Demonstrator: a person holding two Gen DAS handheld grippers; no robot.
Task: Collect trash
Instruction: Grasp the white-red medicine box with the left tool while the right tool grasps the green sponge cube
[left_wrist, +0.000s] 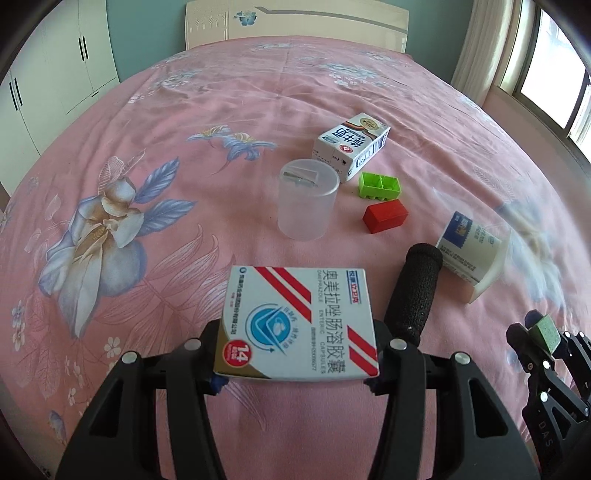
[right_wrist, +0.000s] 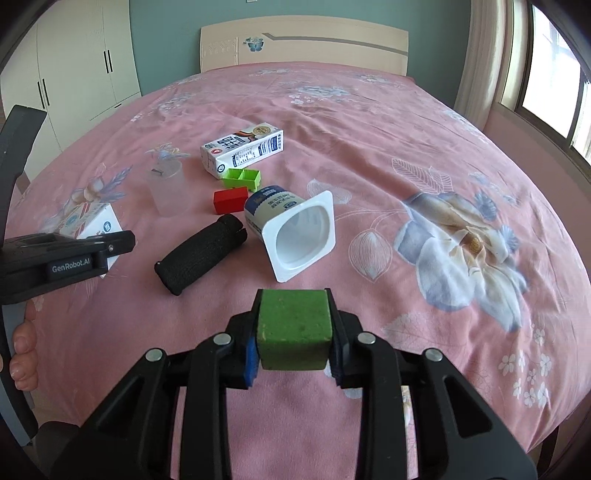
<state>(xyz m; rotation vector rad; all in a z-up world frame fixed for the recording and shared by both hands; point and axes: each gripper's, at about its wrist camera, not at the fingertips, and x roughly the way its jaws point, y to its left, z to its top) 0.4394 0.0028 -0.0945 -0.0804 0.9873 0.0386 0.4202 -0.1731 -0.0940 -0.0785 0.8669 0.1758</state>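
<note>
My left gripper (left_wrist: 295, 369) is shut on a white medicine box (left_wrist: 297, 321) with red stripes, held above the pink bed. My right gripper (right_wrist: 293, 347) is shut on a green sponge cube (right_wrist: 293, 328); it also shows in the left wrist view (left_wrist: 545, 332). On the bed lie a milk carton (right_wrist: 242, 147), an empty white yogurt cup (right_wrist: 295, 230) on its side, a black foam roll (right_wrist: 201, 253), a frosted plastic cup (left_wrist: 306, 199) upside down, a red block (left_wrist: 386, 218) and a green tray-like block (left_wrist: 380, 186).
The pink flowered bedspread (right_wrist: 406, 166) covers the bed. A cream headboard (right_wrist: 303, 40) is at the far end, white wardrobes (right_wrist: 74, 74) at the left, a window with curtain (right_wrist: 535, 74) at the right. The left gripper's body (right_wrist: 55, 254) shows at the left.
</note>
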